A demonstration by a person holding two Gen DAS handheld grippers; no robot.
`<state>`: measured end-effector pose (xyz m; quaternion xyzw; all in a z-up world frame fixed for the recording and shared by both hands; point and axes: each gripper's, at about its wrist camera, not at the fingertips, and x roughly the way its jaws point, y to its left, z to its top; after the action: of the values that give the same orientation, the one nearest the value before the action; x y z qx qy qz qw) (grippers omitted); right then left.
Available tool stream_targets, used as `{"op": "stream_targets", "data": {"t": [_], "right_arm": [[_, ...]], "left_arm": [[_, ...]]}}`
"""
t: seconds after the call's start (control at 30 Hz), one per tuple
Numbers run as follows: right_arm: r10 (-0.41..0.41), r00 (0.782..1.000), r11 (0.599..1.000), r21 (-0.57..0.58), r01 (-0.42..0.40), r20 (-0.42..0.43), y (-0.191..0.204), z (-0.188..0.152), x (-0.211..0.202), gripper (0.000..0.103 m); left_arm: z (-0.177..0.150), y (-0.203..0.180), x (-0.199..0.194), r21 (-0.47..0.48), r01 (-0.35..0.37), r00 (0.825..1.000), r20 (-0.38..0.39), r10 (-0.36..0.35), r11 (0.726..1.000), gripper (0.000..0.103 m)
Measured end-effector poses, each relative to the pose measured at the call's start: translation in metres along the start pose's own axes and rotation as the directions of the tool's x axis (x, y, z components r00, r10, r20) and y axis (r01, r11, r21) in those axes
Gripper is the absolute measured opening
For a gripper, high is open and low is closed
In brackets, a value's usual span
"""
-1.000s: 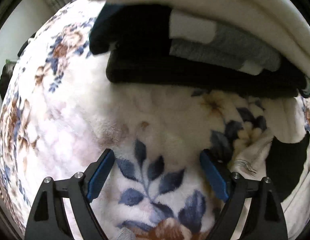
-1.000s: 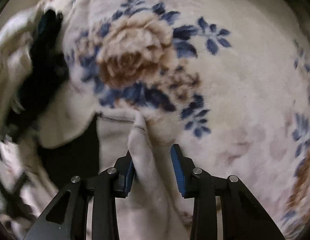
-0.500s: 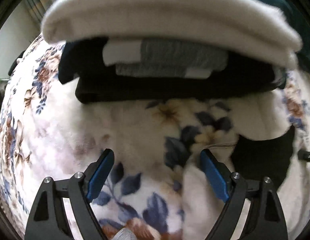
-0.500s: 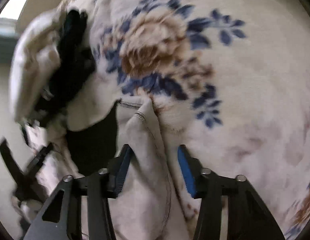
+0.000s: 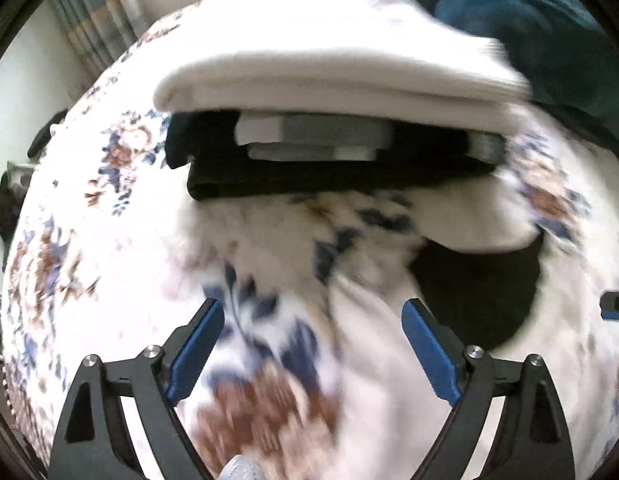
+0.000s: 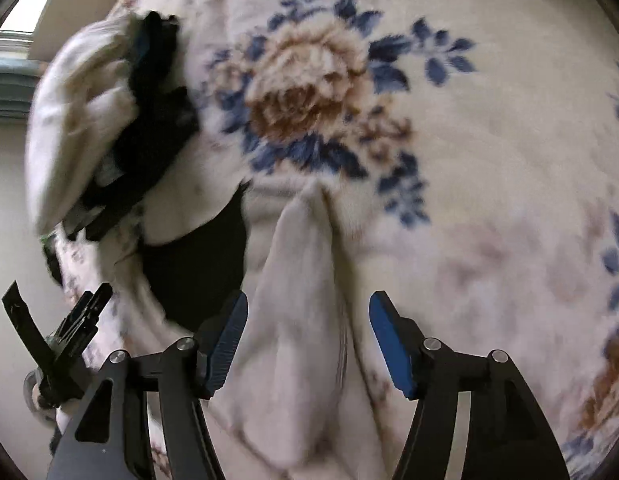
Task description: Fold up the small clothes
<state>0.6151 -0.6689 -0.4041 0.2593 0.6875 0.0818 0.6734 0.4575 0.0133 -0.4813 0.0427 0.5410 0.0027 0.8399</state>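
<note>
A cream garment point(image 6: 305, 300) lies rumpled on the floral blanket point(image 6: 469, 140), with a raised ridge of cloth between the fingers of my right gripper point(image 6: 309, 340), which is open around it. The same garment shows in the left wrist view point(image 5: 389, 360) at lower right, partly over a black garment point(image 5: 481, 280). My left gripper point(image 5: 313, 344) is open and empty above the blanket point(image 5: 109, 240). A stack of folded clothes point(image 5: 329, 152), black and grey with a white one on top, lies ahead of it.
A dark teal blanket or garment point(image 5: 529, 28) lies behind the stack. The stack also shows at the left in the right wrist view point(image 6: 109, 128). The left gripper point(image 6: 65, 340) shows at lower left there. Curtains point(image 5: 93, 28) hang at far left.
My right gripper's jaws have opened wider around the cream ridge. My left gripper has pulled back and swung right, so the stack looks farther off and the cream and black garments have come into view.
</note>
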Motion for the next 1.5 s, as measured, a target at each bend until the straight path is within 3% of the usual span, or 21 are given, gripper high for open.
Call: {"op": "stream_targets", "data": {"t": [0.1,0.17,0.3,0.4,0.53,0.63,0.77,0.87,0.97,1.03,1.1,1.13,1.17,1.2,1.27,1.4,1.5], "right_arm": [[0.005,1.0,0.999,-0.036,-0.006,-0.009,-0.006,-0.033,-0.032,0.072],[0.006,1.0,0.999,-0.05,-0.006,-0.013,-0.015,-0.052,-0.057,0.085],[0.063,0.998,0.995,-0.077,-0.064,-0.023,-0.019,-0.072,-0.074,0.086],[0.107,0.992,0.989,-0.094,-0.113,-0.066,-0.029,-0.081,-0.087,0.086],[0.101,0.985,0.979,-0.162,-0.123,-0.138,-0.042,-0.085,-0.097,0.086],[0.059,0.984,0.974,-0.205,-0.093,-0.166,-0.058,-0.081,-0.092,0.086],[0.006,0.98,0.972,-0.228,-0.052,-0.199,-0.077,-0.066,-0.054,0.086],[-0.004,0.976,0.968,-0.248,-0.051,-0.216,-0.079,-0.048,-0.024,0.086],[0.027,0.975,0.966,-0.244,-0.082,-0.22,-0.075,-0.028,-0.004,0.086],[0.097,0.969,0.964,-0.22,-0.148,-0.225,-0.066,-0.011,0.014,0.086],[0.147,0.963,0.956,-0.219,-0.197,-0.224,-0.055,0.006,0.031,0.086],[0.156,0.962,0.953,-0.223,-0.206,-0.222,-0.049,0.014,0.041,0.086],[0.154,0.965,0.952,-0.229,-0.203,-0.214,-0.044,0.022,0.05,0.086],[0.16,0.966,0.95,-0.236,-0.207,-0.204,-0.038,0.032,0.061,0.086],[0.176,0.962,0.94,-0.255,-0.227,-0.208,-0.027,0.046,0.08,0.069],[0.21,0.951,0.934,-0.241,-0.264,-0.226,-0.015,0.064,0.105,0.068],[0.283,0.938,0.925,-0.202,-0.322,-0.2,-0.01,0.073,0.112,0.064]], "left_arm": [[-0.033,-0.032,-0.051,0.031,0.015,1.0,0.026,-0.016,0.999,0.094],[-0.056,-0.062,-0.083,0.046,0.018,0.999,0.034,-0.019,0.999,0.094],[-0.111,-0.113,-0.127,0.051,-0.008,1.0,-0.001,0.008,0.999,0.094],[-0.155,-0.159,-0.141,0.039,-0.023,0.996,-0.081,0.026,0.999,0.094],[-0.215,-0.221,-0.132,-0.003,-0.023,0.972,-0.233,0.021,1.0,0.094],[-0.248,-0.257,-0.112,0.025,-0.055,0.954,-0.293,0.06,0.998,0.094],[-0.279,-0.296,-0.069,0.143,-0.157,0.934,-0.301,0.194,0.977,0.094],[-0.292,-0.306,-0.046,0.165,-0.201,0.918,-0.312,0.244,0.966,0.094],[-0.288,-0.3,-0.043,0.119,-0.24,0.925,-0.272,0.264,0.963,0.095],[-0.285,-0.295,-0.045,0.094,-0.246,0.935,-0.24,0.261,0.965,0.093],[-0.285,-0.29,-0.049,0.076,-0.227,0.95,-0.201,0.238,0.971,0.071],[-0.284,-0.288,-0.053,0.078,-0.221,0.957,-0.176,0.232,0.972,0.044],[-0.283,-0.285,-0.055,0.083,-0.229,0.957,-0.161,0.24,0.97,0.025],[-0.284,-0.282,-0.056,0.086,-0.235,0.959,-0.145,0.245,0.968,0.02],[-0.285,-0.272,-0.061,0.07,-0.227,0.963,-0.129,0.235,0.971,0.011],[-0.283,-0.259,-0.068,0.056,-0.216,0.969,-0.108,0.221,0.975,0.009],[-0.283,-0.263,-0.075,0.058,-0.205,0.973,-0.098,0.21,0.977,0.009]]}}
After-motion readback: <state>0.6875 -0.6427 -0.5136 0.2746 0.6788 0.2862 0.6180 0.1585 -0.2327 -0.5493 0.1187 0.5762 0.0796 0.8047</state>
